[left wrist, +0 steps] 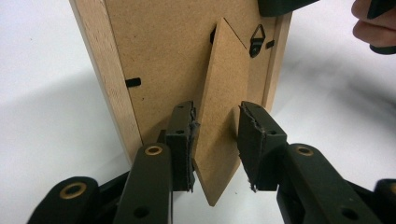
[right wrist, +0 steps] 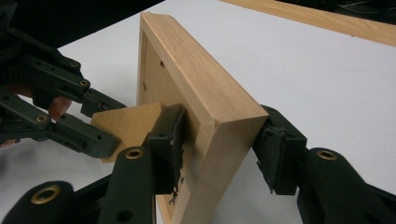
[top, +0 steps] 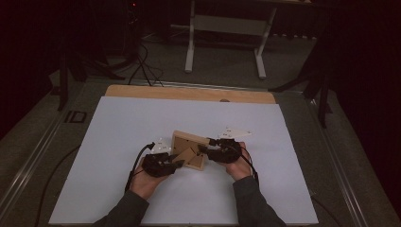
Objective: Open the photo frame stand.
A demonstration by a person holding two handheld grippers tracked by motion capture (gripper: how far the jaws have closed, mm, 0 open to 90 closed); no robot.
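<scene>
A light wooden picture frame (top: 189,150) stands tilted on the white sheet, its brown backing towards the person. In the left gripper view the frame's back (left wrist: 159,51) shows small black clips and a hanging hook. A brown stand flap (left wrist: 219,93) swings out from the back. My left gripper (left wrist: 215,140) has its pads on either side of this flap, near its lower tip. My right gripper (right wrist: 219,144) is shut on the frame's side rail (right wrist: 196,74), one pad on the back and one on the front. The left gripper (right wrist: 100,123) and the flap (right wrist: 130,121) lie beyond it.
The white sheet (top: 118,142) covers most of a wooden table, whose far edge (top: 189,92) stays bare. Beyond the table stand a white table base (top: 224,28) and dark stands with cables (top: 142,66). Black cables trail from both grippers towards the person.
</scene>
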